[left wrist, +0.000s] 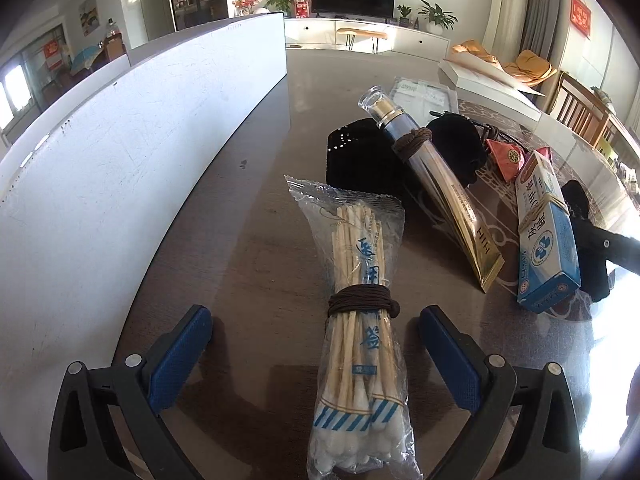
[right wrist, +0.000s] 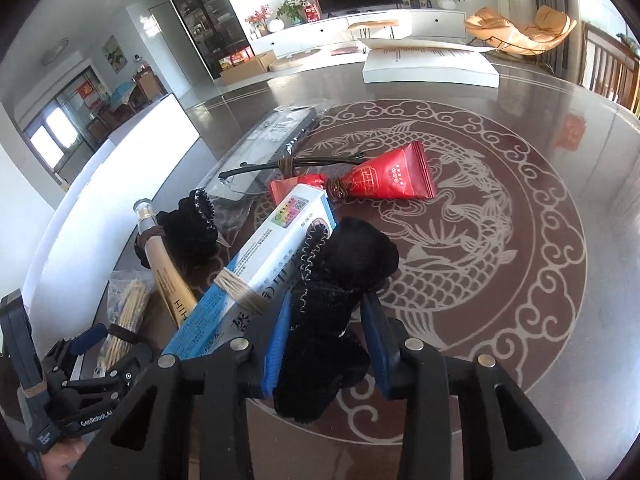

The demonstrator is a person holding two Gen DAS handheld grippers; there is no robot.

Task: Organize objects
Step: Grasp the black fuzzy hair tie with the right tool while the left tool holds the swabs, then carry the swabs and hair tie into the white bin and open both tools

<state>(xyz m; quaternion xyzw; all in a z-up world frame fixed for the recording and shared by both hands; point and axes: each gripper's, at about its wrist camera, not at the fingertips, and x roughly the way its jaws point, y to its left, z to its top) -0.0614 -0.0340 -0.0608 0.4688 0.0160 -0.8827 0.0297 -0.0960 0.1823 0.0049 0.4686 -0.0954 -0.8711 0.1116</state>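
My right gripper (right wrist: 326,336) is clamping a black fuzzy pouch (right wrist: 344,276), with the blue-and-white box (right wrist: 260,272) just left of it. My left gripper (left wrist: 316,344) is gaping wide around the cotton-swab pack (left wrist: 360,320), pads clear of it.

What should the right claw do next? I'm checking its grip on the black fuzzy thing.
Probably lift a little and draw it clear. The right claw is closed on the black fuzzy item, which leans against the blue-and-white box; the left claw stands open around the cotton swab pack, so nothing else needs holding.
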